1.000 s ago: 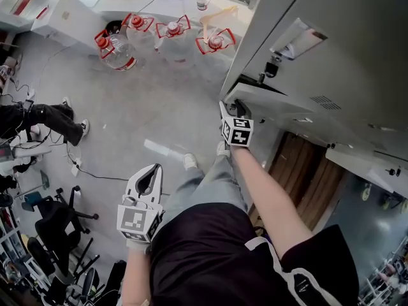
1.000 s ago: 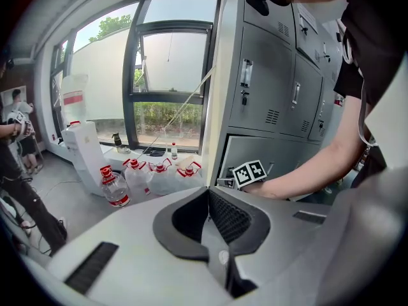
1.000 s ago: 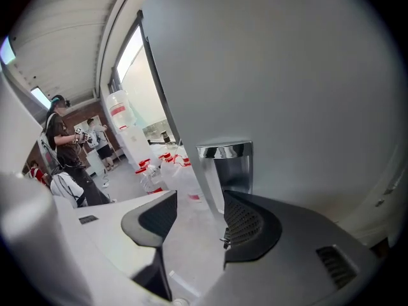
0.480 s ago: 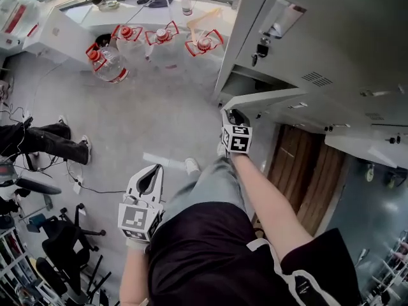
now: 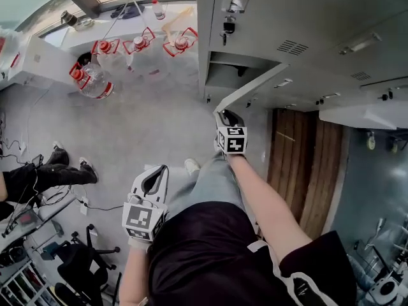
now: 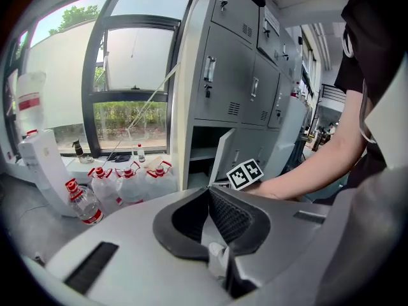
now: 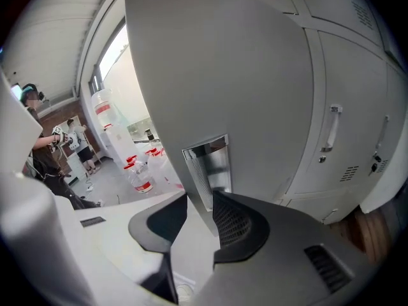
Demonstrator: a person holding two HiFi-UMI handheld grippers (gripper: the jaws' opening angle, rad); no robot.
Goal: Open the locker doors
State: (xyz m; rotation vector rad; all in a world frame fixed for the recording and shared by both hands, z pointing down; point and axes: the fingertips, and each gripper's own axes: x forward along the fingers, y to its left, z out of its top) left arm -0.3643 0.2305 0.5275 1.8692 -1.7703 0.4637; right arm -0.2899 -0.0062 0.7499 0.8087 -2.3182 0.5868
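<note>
The grey lockers [image 5: 306,18] stand at the upper right of the head view. A low locker door [image 5: 252,88] stands swung out from its dark compartment [image 5: 226,75]. My right gripper [image 5: 228,116] is shut on that door's free edge. In the right gripper view the door [image 7: 217,75] fills the middle, and its edge, with the metal handle recess [image 7: 207,171], sits pinched in the right gripper [image 7: 201,199]. My left gripper [image 5: 156,171] hangs low beside the person's leg, shut and holding nothing. The left gripper [image 6: 207,193] points toward the open door [image 6: 223,161].
Several large water bottles [image 5: 137,43] with red handles stand on the floor by the window. A seated person's legs [image 5: 44,174] and an office chair [image 5: 83,260] are at the left. Another locker door [image 5: 357,116] stands out at the right, above a wooden panel [image 5: 306,164].
The locker door has swung further out with my right gripper on its edge, and the jaws have closed on it. The head view has turned. The left gripper has barely moved.
</note>
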